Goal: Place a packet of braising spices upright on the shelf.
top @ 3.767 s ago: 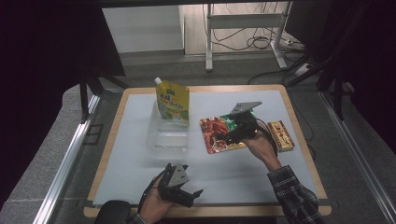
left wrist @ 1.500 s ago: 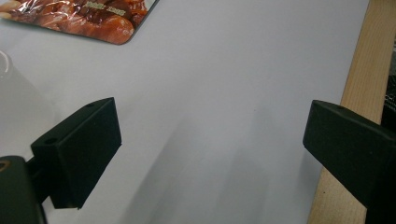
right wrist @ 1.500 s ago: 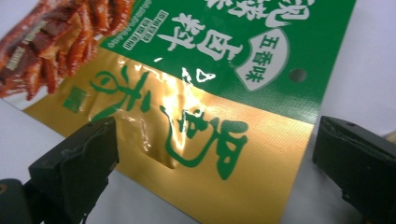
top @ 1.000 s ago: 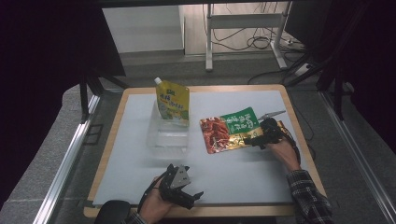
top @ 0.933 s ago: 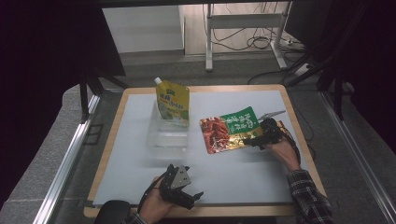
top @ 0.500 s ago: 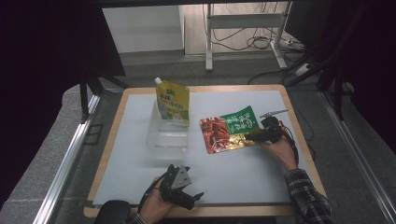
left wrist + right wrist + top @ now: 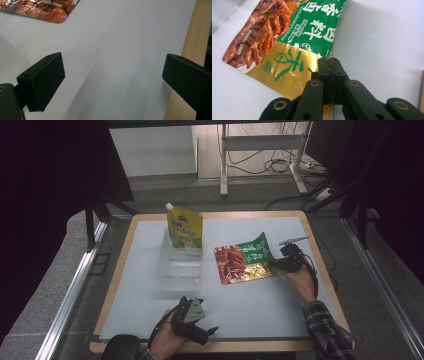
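Two grippers at work over a pale mat (image 7: pixel 260 305) on a wooden-edged table (image 7: pixel 320 265). Right of centre in the high view: right gripper (image 7: pixel 274 264), jaws pressed flat together on the edge of a snack packet (image 7: pixel 243 264), pinching its gold rim. In the right gripper view, low in the middle of the frame: same right gripper (image 7: pixel 329 65), both black jaws closed with the gold foil edge squeezed between them, snack packet (image 7: pixel 287 42) spreading up and to the left, green panel with white lettering at the top, red-brown food print on the left, gold band below. Packet's far corner lifted off the mat in the high view, near end lying just left of the gripper.

Low and left of centre in the high view: left gripper (image 7: pixel 207 334), held in a hand (image 7: pixel 167 342) near the table's front edge, well apart from the packet. In the left gripper view: left gripper (image 7: pixel 113 75), jaws spread wide at the left and right edges of the frame, bare mat between them, gripping nothing; a corner of the snack packet (image 7: pixel 47 12) at the upper left, wooden table edge (image 7: pixel 190 37) at the right.

Upper middle of the high view: a yellow spouted pouch (image 7: pixel 185 230) standing upright at the back of a clear plastic container (image 7: pixel 179 262), just left of the packet.
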The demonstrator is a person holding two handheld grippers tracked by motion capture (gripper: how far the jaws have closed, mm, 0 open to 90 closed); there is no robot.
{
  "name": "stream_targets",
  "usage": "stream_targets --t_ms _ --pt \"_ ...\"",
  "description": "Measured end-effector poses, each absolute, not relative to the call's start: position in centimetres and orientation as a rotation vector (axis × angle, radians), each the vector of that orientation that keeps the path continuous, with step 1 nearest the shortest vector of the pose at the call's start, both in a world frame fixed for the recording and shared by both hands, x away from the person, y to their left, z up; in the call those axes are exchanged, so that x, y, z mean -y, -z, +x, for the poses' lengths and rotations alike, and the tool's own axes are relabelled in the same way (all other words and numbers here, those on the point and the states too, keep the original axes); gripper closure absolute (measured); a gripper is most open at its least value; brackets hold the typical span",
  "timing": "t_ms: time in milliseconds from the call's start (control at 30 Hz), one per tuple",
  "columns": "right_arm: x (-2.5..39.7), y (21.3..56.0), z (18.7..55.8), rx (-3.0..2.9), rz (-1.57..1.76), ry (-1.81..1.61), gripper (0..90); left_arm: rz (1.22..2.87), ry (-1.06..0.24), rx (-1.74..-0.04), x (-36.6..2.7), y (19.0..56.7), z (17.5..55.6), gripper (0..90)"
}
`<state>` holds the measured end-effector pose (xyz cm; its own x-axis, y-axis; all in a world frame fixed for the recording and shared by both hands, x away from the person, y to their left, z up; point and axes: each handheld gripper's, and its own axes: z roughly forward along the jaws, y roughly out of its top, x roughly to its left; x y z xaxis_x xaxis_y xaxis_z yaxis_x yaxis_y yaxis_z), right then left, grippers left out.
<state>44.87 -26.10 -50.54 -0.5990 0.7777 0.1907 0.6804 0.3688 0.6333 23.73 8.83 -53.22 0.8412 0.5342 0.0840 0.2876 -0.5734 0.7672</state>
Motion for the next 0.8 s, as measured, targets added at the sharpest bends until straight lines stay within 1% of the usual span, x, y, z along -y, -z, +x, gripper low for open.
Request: stream_targets --t_ms 467,800 --pt "25.7 49.0 44.5 -2.444 1.3 -1.061 89.1 2.209 -0.4 -0.595 -8.8 53.2 23.7 4.2" --pt "25.3 47.0 44.0 -2.433 1.244 -1.085 89.0 2.21 -0.406 -0.595 -8.9 53.1 23.7 4.4"
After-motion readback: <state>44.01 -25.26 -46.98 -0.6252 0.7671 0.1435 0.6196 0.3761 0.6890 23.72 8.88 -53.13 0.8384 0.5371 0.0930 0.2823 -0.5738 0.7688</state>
